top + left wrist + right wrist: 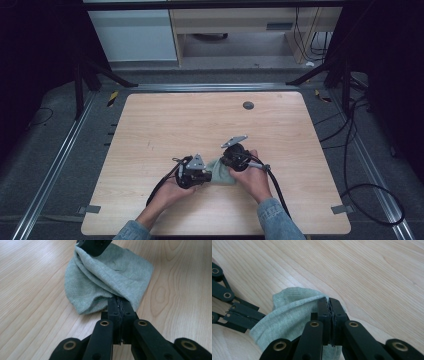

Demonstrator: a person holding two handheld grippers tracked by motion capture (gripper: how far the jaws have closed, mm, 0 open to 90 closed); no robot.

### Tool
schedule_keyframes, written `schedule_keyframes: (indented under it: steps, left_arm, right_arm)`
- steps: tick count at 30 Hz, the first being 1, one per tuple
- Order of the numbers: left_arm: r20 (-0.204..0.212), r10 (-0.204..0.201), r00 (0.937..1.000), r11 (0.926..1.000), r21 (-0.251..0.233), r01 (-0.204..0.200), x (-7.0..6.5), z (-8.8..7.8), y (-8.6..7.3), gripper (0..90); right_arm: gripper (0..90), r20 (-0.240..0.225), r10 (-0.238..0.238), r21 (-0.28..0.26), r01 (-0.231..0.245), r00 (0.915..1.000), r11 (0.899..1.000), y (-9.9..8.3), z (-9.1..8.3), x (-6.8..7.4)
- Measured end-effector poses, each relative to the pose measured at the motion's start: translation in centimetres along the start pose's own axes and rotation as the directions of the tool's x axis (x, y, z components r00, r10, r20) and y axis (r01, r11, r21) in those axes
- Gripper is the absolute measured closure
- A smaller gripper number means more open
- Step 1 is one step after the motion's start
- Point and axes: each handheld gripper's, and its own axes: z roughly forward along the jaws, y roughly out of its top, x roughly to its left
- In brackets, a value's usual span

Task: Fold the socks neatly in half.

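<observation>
Both forearms come in from the table's near edge and angle inward. The left gripper (206, 175) lies low over the wood, its jaws clamped on an edge of the grey-green cloth (220, 171). That cloth sits bunched between the two hands toward the front middle of the table (165, 120), with bare wood all around. It is soft, ribbed knit, rumpled into folds. The right gripper (226, 161) pinches its opposite edge, jaws pressed together.

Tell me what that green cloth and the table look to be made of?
Cloth: likely soft knitted fabric, matte; fine ribbing and limp folds show. Table: pale wood or wood-look laminate, smooth with a slight sheen; grain lines and a knot pattern show.
</observation>
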Motion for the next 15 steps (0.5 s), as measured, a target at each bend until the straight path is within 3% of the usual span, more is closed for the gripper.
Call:
schedule_keyframes:
  steps: [15]
  left_arm:
    - [0.016, 0.000, 0.9999, 0.9999, -0.013, 0.000, 0.03, 0.19, 0.01, 89.0]
  right_arm:
    - [75.0, -0.003, 0.023, -0.010, -0.023, 0.9997, 1.000, -0.77, 0.92, -0.98]
